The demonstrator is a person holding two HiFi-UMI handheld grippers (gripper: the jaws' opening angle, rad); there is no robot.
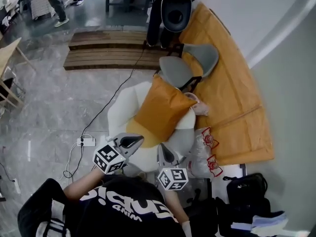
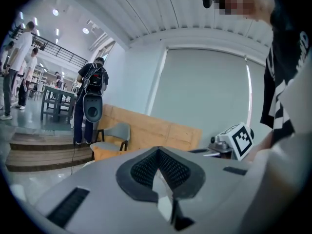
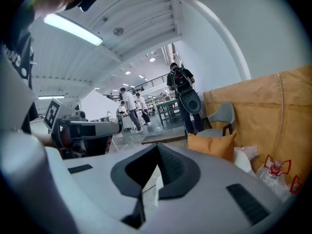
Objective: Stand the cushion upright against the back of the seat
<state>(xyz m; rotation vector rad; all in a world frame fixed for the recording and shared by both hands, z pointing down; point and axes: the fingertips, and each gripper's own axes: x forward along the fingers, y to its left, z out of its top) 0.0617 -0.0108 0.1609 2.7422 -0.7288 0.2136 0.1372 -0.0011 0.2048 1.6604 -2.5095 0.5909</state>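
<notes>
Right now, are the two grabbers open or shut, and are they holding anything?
Left gripper: closed, holding nothing.
Right gripper: closed, holding nothing.

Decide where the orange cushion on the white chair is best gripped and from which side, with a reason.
Probably a top corner of the orange cushion, coming from the open front of the white chair. The cushion leans on the chair's back, so its top corners stick up free and taper thin enough to pinch; its lower edge sits in the seat.

Bright overhead light, fisheye-warped edges
</notes>
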